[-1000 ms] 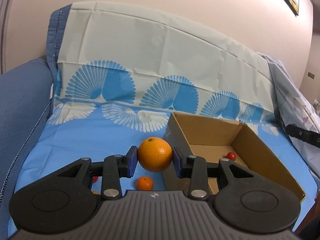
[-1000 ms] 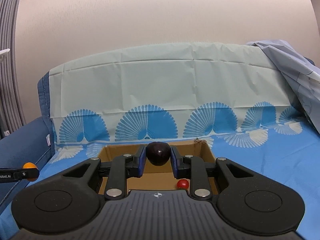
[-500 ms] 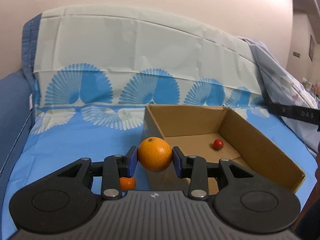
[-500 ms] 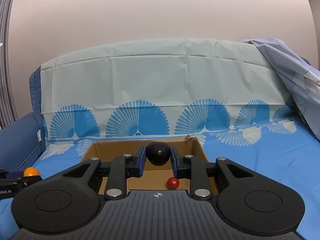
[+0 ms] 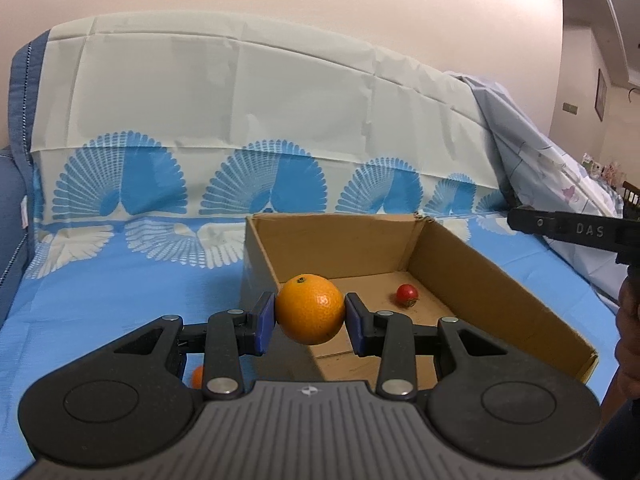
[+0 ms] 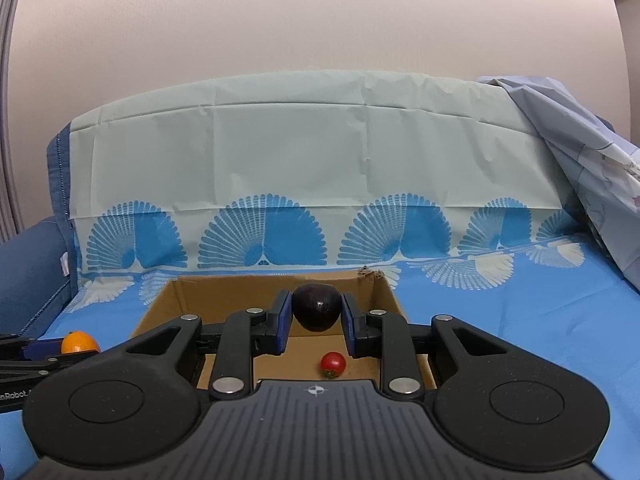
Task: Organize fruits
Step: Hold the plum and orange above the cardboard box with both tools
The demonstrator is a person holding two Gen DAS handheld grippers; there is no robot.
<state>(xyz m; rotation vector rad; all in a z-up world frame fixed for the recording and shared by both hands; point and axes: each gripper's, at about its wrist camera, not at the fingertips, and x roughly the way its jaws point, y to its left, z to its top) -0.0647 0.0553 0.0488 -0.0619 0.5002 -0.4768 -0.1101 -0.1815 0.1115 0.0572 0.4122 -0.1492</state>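
Note:
My left gripper is shut on a large orange and holds it over the near left wall of an open cardboard box. A small red tomato lies on the box floor. My right gripper is shut on a dark purple fruit and holds it above the same box, over the tomato. The orange in the left gripper also shows at the left edge of the right wrist view.
The box sits on a blue sheet with fan patterns covering a sofa. A small orange fruit lies on the sheet under my left gripper. A pale crumpled cloth hangs at the right. The right gripper's finger juts in from the right.
My left gripper has carried the orange rightward, from beside the box to over its near left wall. The right gripper has held the dark fruit over the box, shifting slightly.

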